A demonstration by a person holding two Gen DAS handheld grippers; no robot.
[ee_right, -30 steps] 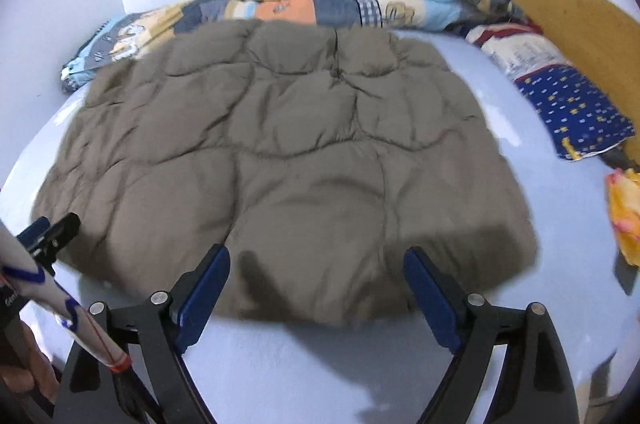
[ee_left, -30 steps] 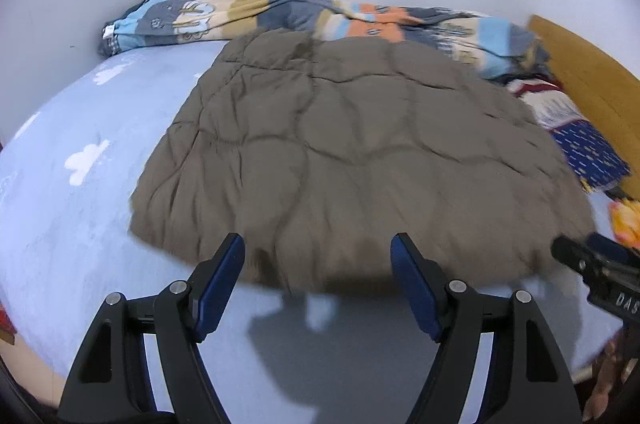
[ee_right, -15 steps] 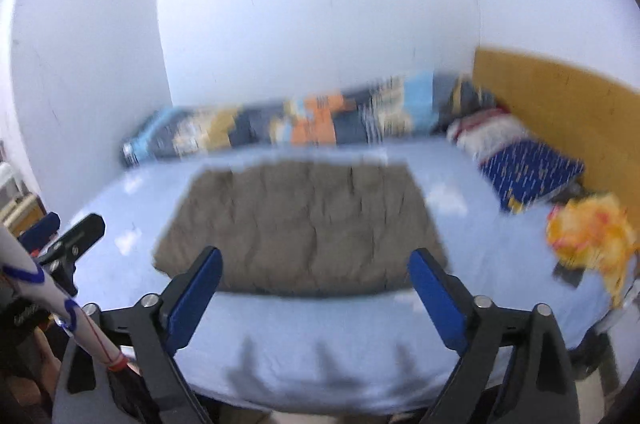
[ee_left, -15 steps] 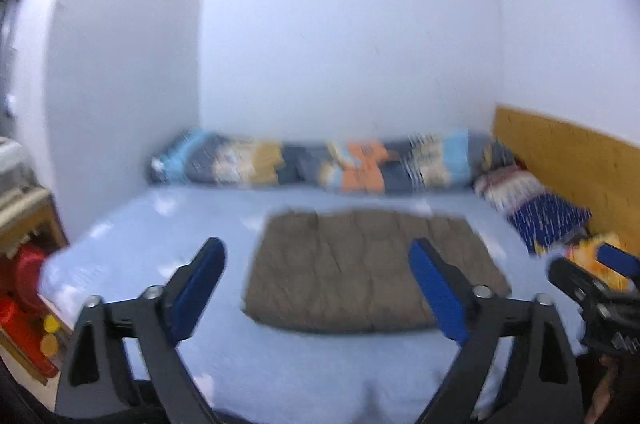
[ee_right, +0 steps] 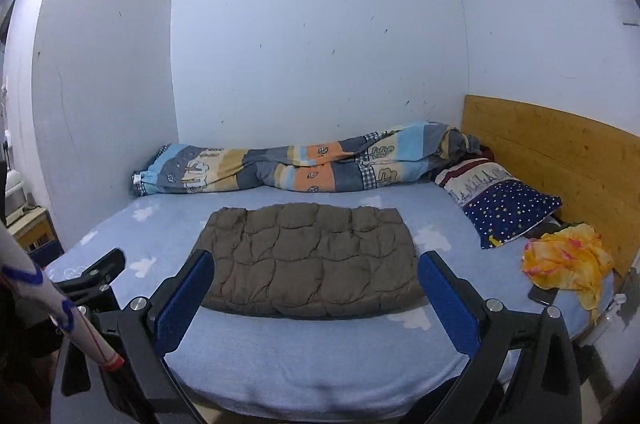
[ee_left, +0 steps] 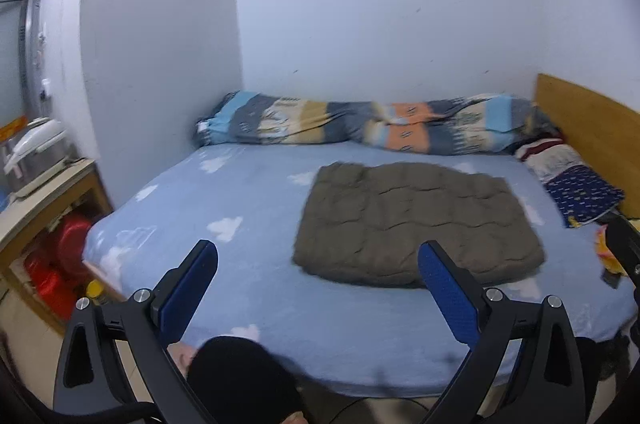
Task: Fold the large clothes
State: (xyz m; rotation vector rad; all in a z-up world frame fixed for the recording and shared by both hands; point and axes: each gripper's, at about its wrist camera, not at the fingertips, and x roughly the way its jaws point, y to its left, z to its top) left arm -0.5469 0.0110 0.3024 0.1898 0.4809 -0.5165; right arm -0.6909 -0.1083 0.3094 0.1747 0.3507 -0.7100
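Note:
A brown quilted garment [ee_left: 416,224] [ee_right: 310,260] lies folded into a flat rectangle on the blue bed [ee_left: 248,207] [ee_right: 304,364]. My left gripper [ee_left: 318,256] hovers well back from it, above the bed's near edge, open and empty. In the right wrist view my right gripper [ee_right: 316,264] also stands open with nothing between its blue pads [ee_right: 450,308], away from the garment. The left gripper [ee_right: 98,270] shows at the left edge of that view, and the right one [ee_left: 624,248] at the right edge of the left wrist view.
A rolled patterned duvet [ee_right: 300,163] lies along the far wall. A starred navy pillow [ee_right: 508,207] and a yellow cloth [ee_right: 564,260] sit by the wooden headboard [ee_right: 560,151]. A shelf [ee_left: 44,191] with a cooker and red items [ee_left: 60,264] stands left of the bed.
Both grippers have pulled back and up from the garment's near edge, which now lies far off on the bed. Their jaws stand a little wider than a second ago.

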